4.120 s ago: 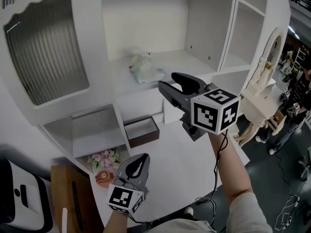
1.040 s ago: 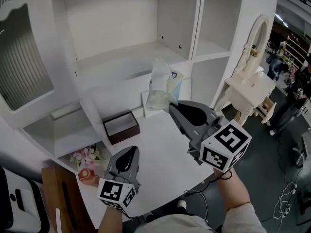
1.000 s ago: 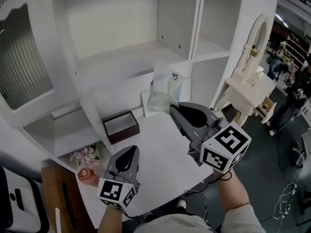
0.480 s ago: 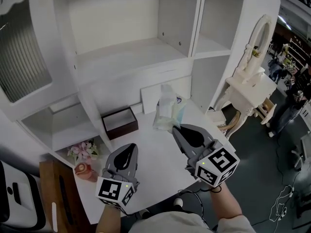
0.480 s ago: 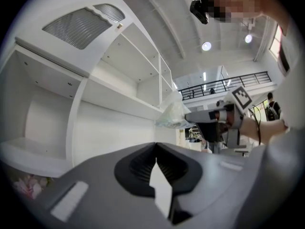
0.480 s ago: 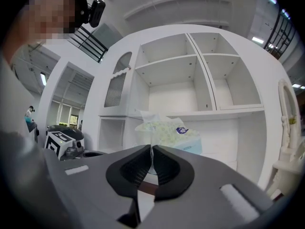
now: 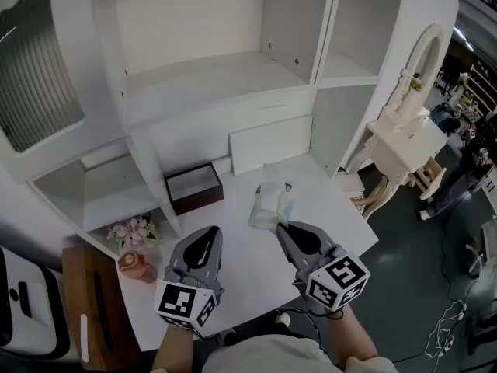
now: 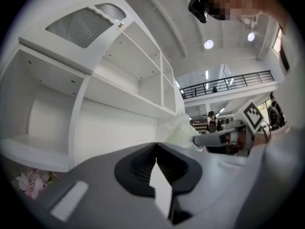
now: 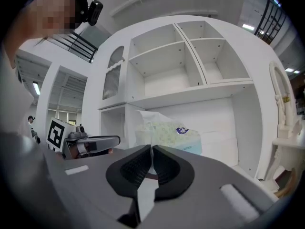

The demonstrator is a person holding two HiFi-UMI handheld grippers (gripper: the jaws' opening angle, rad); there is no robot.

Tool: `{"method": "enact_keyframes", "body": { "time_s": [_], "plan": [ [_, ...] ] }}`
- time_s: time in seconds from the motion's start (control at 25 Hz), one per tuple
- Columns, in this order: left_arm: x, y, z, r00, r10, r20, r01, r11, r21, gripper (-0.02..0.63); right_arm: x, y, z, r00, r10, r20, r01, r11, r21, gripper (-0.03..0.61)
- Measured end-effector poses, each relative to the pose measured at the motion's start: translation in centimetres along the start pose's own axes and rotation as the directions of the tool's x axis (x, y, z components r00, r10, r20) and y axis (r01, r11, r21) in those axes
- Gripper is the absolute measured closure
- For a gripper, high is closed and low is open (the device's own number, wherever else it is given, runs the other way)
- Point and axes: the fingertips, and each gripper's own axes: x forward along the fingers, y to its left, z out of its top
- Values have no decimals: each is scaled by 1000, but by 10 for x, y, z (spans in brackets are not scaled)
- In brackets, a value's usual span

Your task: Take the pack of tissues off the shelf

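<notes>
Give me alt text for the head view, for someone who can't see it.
The right hand-held gripper pinches the pack of tissues by its wrapper over the white desk, off the shelf. The left hand-held gripper is shut and empty beside it. A brown box sits behind.

The pack of tissues (image 7: pixel 272 202) left the shelf (image 7: pixel 210 72) above the brown box (image 7: pixel 192 187), where it had first lain crumpled. The right gripper (image 7: pixel 281 227), earlier raised toward that shelf and apart from the pack, took the wrapper's edge between its closed jaws and came down and back toward the person. The pack travelled with it and ended upright, to the right of the brown box.
</notes>
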Motion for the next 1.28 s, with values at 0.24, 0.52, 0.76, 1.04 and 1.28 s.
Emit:
{"method": "enact_keyframes", "body": {
  "time_s": [0.24, 0.52, 0.76, 1.04, 1.28],
  "plan": [
    [-2, 1, -3, 1000, 0, 2, 0, 1000, -1, 612, 0, -3, 4, 1000, -13, 18, 14, 1000, -11, 571],
    [0, 2, -9, 1000, -2, -7, 2, 1000, -10, 612, 1, -4, 0, 1000, -7, 21, 7, 1000, -3, 570],
    [2, 0, -9, 1000, -3, -4, 3, 1000, -13, 612, 1, -4, 0, 1000, 1, 18, -1, 1000, -5, 569],
    [4, -2, -10, 1000, -4, -16, 4, 1000, -15, 612, 2, -5, 0, 1000, 5, 13, -5, 1000, 0, 569],
    [4, 1, -6, 1000, -3, -8, 2, 1000, -22, 612, 5, -2, 2, 1000, 10, 9, -10, 1000, 2, 569]
  ]
}}
